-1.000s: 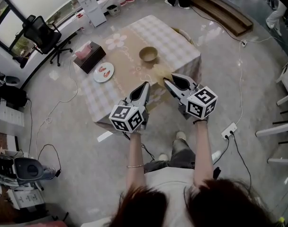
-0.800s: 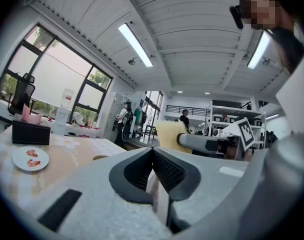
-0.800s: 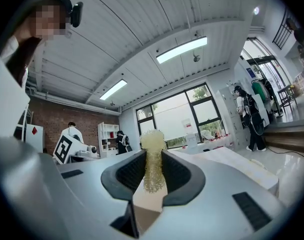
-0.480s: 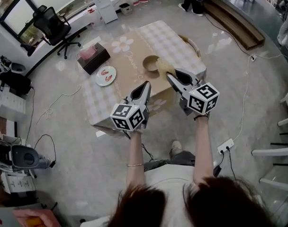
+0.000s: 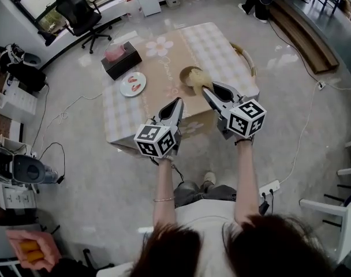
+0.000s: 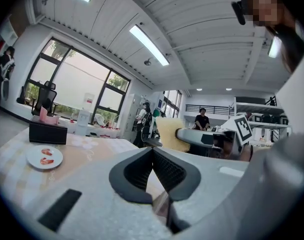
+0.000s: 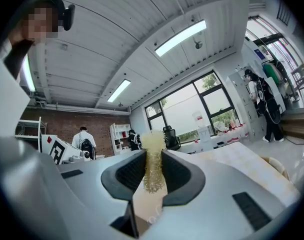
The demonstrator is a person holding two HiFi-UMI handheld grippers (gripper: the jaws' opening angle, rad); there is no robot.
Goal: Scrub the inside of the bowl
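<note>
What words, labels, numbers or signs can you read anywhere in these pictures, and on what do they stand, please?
None can be read.
Tablecloth: faint cursive script, too small to read.
Marker cubes: black-and-white square patterns only, no letters.

Bowl point(image 5: 189, 73) on table point(image 5: 216, 45), plate point(image 5: 133, 84) left of it, tissue box point(image 5: 121, 60) behind the plate, office chair point(image 5: 78, 10) beyond the table

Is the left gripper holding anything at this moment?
No, the left gripper has its jaws closed tip to tip with nothing between them.
</note>
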